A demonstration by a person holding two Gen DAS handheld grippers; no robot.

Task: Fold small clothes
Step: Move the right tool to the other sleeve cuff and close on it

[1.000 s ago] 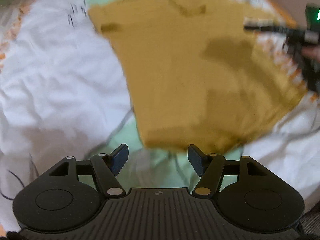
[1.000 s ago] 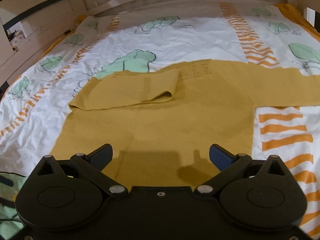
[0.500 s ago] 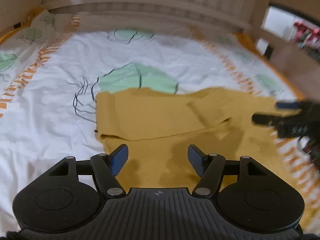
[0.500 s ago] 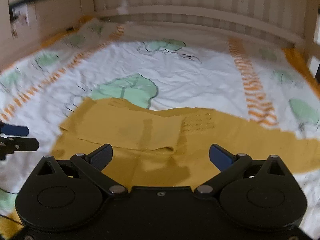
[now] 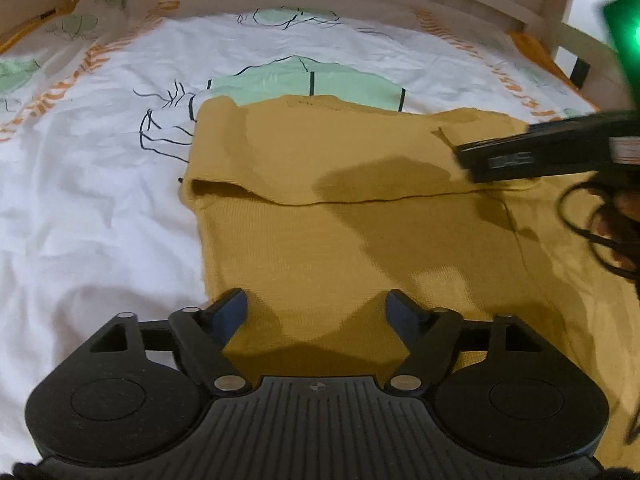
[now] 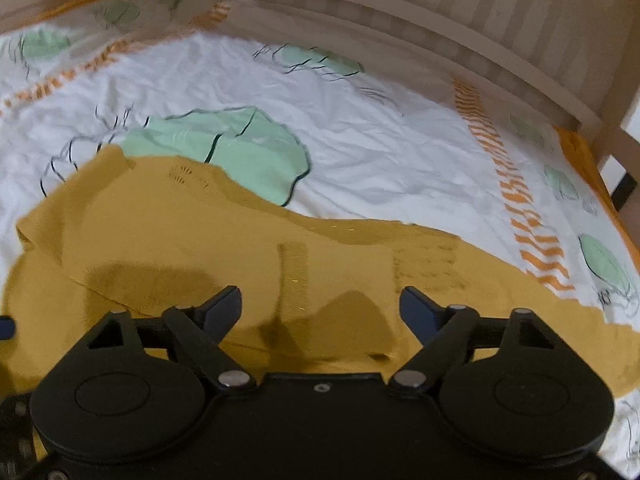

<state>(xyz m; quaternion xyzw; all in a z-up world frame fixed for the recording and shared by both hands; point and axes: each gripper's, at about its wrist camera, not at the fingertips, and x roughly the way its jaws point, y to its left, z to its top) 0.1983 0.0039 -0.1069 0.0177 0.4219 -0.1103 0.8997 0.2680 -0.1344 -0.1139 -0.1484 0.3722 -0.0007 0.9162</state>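
The mustard knit sweater point(image 5: 360, 208) lies flat on the bed point(image 5: 100, 200), its long axis crosswise, one sleeve folded over the body. Both hand-held grippers, left point(image 5: 316, 306) and right point(image 6: 320, 304), hover released over its near part, jaws having just shifted, nothing between.

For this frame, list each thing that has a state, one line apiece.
mustard sweater: lying flat on the bed, one sleeve folded across its body, the other sleeve spread out to the side.
left gripper: open, jaws just widened, nothing between them, over the sweater.
right gripper: open, jaws just narrowed, nothing gripped.
bedsheet: spread out, wrinkled.
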